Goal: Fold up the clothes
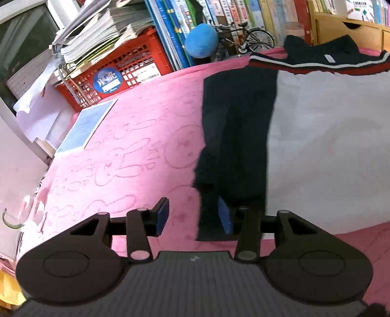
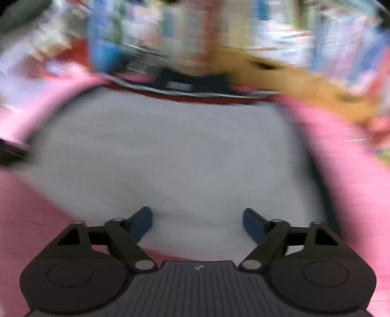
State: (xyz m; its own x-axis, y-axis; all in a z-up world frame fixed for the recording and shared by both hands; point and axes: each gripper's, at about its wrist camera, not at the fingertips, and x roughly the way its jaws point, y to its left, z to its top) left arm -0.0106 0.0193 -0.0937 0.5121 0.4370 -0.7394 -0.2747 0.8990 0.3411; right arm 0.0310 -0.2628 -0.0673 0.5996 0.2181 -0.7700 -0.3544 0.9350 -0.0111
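On a pink cloth (image 1: 136, 136) printed with rabbit outlines, a white shirt (image 1: 329, 146) with a dark navy collar and red-and-white striped trim lies spread flat, its collar end toward a wall of books (image 1: 219, 14). In the left wrist view, the shirt's dark navy sleeve (image 1: 234, 136) is folded in along the left edge of the white body and runs down to the left gripper (image 1: 195, 217). That gripper is released, its blue-padded fingers (image 1: 162, 214) held wide apart; the sleeve's lower end drapes over the right-hand finger and hides most of its pad, while the other finger stands clear above the pink cloth. Whether the hidden finger touches the fabric cannot be told. Beyond the sleeve, a red plastic crate (image 1: 117, 70) stacked with papers sits at the cloth's far edge beside a blue plush ball (image 1: 201, 40) and a small model bicycle (image 1: 246, 36), and a light blue sheet (image 1: 85, 124) lies on the cloth near the crate.

The right wrist view is heavily blurred. It shows the right gripper (image 2: 197, 226) also released, its two blue pads (image 2: 141, 224) set well apart over the lower hem area of the shirt's white body, nothing between them. The collar and red stripe appear at the far end, with pink cloth on both sides.
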